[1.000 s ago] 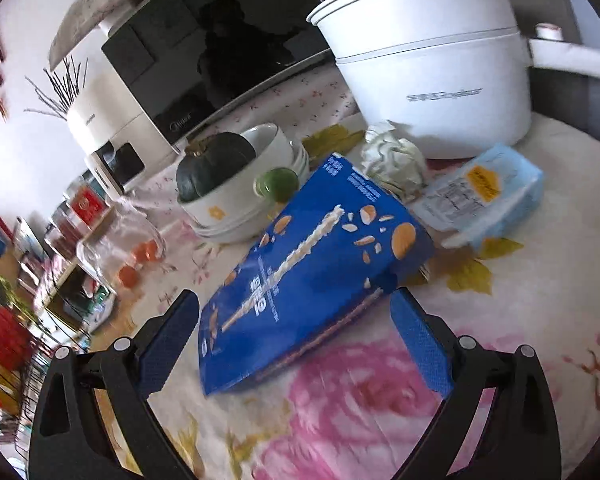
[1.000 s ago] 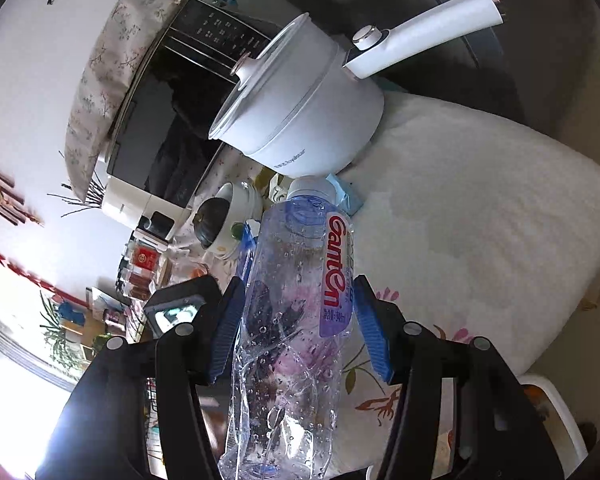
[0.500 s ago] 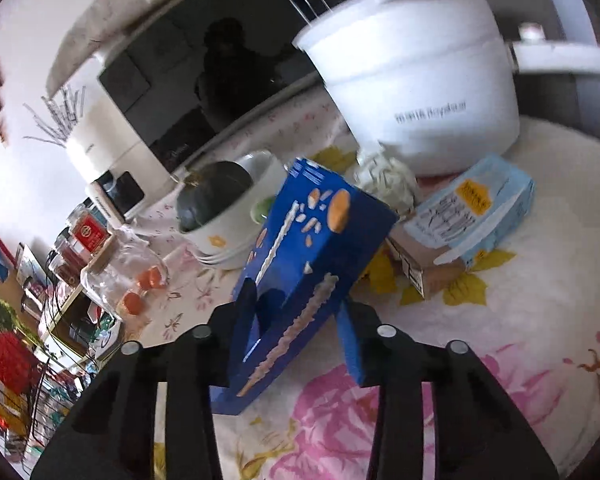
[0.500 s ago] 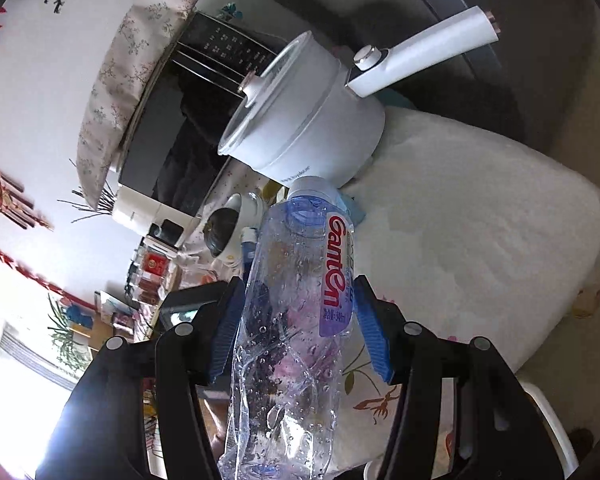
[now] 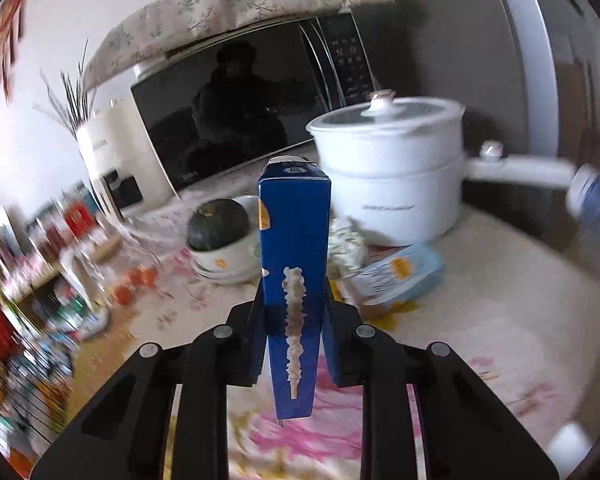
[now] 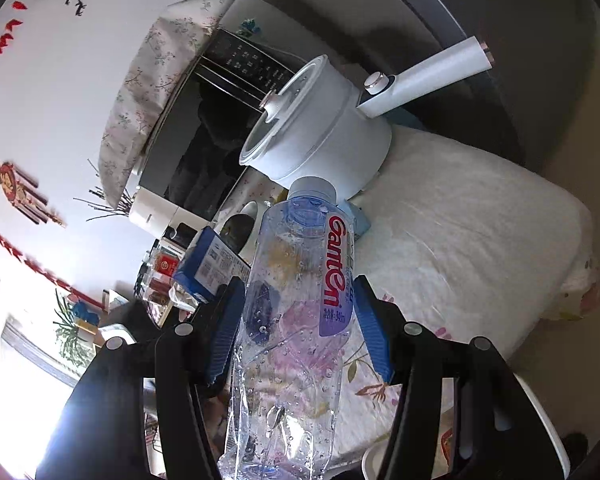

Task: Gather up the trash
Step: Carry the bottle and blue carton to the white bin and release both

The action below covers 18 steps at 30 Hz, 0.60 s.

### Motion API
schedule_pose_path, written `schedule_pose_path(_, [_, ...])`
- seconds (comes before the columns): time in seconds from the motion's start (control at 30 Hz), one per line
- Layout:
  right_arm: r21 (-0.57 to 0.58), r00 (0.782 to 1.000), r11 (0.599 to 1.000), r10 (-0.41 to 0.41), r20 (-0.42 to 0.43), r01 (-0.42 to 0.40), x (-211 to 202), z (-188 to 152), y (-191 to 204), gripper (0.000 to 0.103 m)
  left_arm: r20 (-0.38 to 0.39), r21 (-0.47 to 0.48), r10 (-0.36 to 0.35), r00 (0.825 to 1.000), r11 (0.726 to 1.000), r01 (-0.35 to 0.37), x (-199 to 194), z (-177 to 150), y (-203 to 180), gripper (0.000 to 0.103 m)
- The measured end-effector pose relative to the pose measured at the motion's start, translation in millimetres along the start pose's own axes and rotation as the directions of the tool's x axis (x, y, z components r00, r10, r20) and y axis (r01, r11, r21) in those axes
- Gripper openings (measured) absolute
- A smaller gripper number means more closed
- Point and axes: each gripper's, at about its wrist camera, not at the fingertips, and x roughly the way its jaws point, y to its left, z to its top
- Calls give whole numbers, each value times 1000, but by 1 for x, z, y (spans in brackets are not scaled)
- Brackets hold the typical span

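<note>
My left gripper holds a flattened blue snack box on edge, lifted clear of the flowered tablecloth; its jaws are still closing, pads pressing both sides of the box. The same blue snack box shows at the left in the right wrist view. My right gripper is shut on a crumpled clear water bottle with a red-lettered label, cap end pointing away. On the table lie a light blue packet and a crumpled white wrapper.
A white lidded pot with a long handle stands behind the trash, a microwave under a cloth behind it. A bowl holding a dark squash and a glass jar sit at the left. A cluttered shelf is at far left.
The left gripper closed on the blue box, which was lying flat, and raised it off the table, turning it upright on edge. The right gripper kept its hold on the bottle and rose slightly.
</note>
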Motion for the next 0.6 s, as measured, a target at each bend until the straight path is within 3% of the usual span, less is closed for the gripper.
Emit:
schedule_pose_path(0.2, [-29,1000,1000,-3,18,3,-16,-3,3,53,-5,-189,-201,979,962,197,-42,-2,9,23])
schedule_pose_path(0.37, [-69,999,997,-15,33,17,-30,-9,8,53,36,-293,-340,940,896,335,-78,-15,17,23])
schedule_pose_path(0.6, [-210,995,973,-89,35,95,-57,-39,18,53,128,-396,-482,867,776,490,-120,-43,33,23])
